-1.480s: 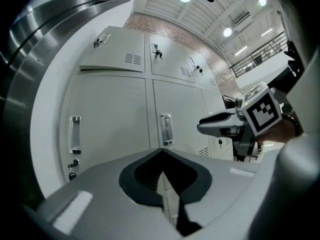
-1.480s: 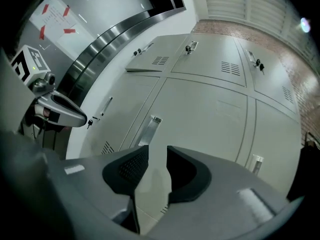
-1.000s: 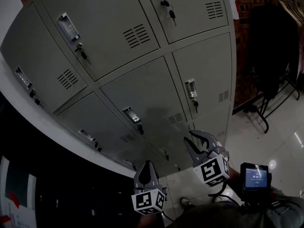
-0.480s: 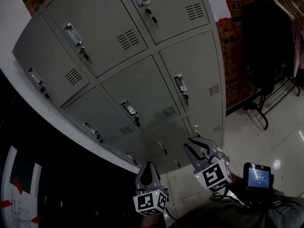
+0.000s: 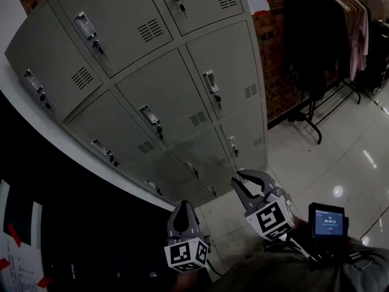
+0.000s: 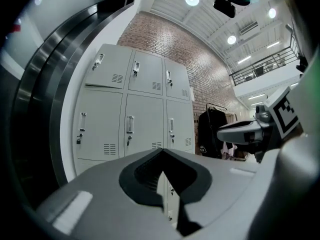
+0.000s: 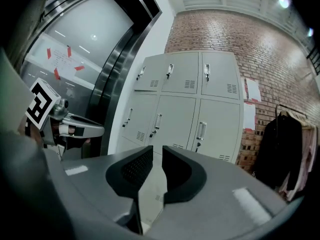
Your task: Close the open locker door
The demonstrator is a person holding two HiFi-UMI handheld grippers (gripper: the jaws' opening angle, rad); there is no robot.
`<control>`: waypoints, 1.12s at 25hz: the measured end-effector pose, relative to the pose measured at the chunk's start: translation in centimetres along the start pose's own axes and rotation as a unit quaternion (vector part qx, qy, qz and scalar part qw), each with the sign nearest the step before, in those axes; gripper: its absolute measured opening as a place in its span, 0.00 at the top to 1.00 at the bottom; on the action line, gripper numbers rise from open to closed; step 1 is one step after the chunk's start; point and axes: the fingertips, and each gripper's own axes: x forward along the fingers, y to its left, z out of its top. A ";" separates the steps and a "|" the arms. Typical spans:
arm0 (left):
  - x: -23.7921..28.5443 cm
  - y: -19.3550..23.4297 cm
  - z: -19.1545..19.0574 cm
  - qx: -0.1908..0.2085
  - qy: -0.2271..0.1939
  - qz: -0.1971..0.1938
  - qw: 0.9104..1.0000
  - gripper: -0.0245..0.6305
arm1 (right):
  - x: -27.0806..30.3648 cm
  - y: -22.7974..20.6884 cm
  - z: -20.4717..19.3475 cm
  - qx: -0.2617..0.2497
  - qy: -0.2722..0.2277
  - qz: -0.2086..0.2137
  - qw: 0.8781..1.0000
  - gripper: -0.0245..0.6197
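A bank of grey lockers (image 5: pixel 164 96) with handles and keys stands against a brick wall; it also shows ahead in the left gripper view (image 6: pixel 145 114) and the right gripper view (image 7: pixel 185 114). Every door I can see looks flush, so I cannot pick out an open one. My left gripper (image 5: pixel 183 204) hangs low in the head view, shut and empty, its tips meeting (image 6: pixel 162 153). My right gripper (image 5: pixel 240 176) is beside it, further right. Its jaws have just been closing and stand open by a narrow gap (image 7: pixel 157 151) with nothing between them. Both are well short of the lockers.
A clothes rack (image 5: pixel 322 35) with dark coats stands right of the lockers by the brick wall (image 5: pixel 276 59). A dark glossy panel (image 5: pixel 61 224) with a white frame runs along the left. Shiny floor tiles (image 5: pixel 340 157) spread to the right. A small screen (image 5: pixel 328 221) sits by my right hand.
The lockers have slid left and up in the head view, and the clothes rack has come further in. Both grippers moved along with the view. The right jaws have narrowed.
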 end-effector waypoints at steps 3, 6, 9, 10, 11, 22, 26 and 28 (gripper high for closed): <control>-1.2 -0.4 -0.2 -0.005 0.000 -0.011 1.000 0.96 | -1.5 1.0 -0.7 -0.001 0.017 -0.007 1.000 0.86; -2.3 -0.6 -0.6 -0.009 0.000 -0.020 1.000 0.96 | -2.8 1.7 -1.0 -0.002 0.028 -0.015 0.999 0.86; -3.2 -0.7 -1.2 -0.012 0.001 -0.026 1.000 0.96 | -3.7 2.2 -0.9 0.001 0.029 -0.023 0.999 0.86; -3.4 -0.7 -1.3 -0.013 0.001 -0.027 1.000 0.96 | -3.9 2.3 -0.9 0.001 0.028 -0.026 0.999 0.86; -3.6 -0.7 -1.4 -0.014 0.000 -0.028 1.000 0.96 | -4.0 2.5 -0.9 0.002 0.027 -0.028 0.999 0.86; -4.5 0.3 -1.4 -0.020 -0.003 -0.025 0.999 0.96 | -3.7 3.4 -0.2 -0.004 0.013 -0.034 0.999 0.92; -4.5 0.6 -1.0 -0.021 -0.005 -0.023 0.999 0.96 | -3.2 3.6 0.2 -0.008 0.010 -0.033 0.999 0.92; -4.4 0.7 -0.8 -0.021 -0.006 -0.024 0.999 0.96 | -3.0 3.7 0.4 -0.009 0.010 -0.033 0.999 0.92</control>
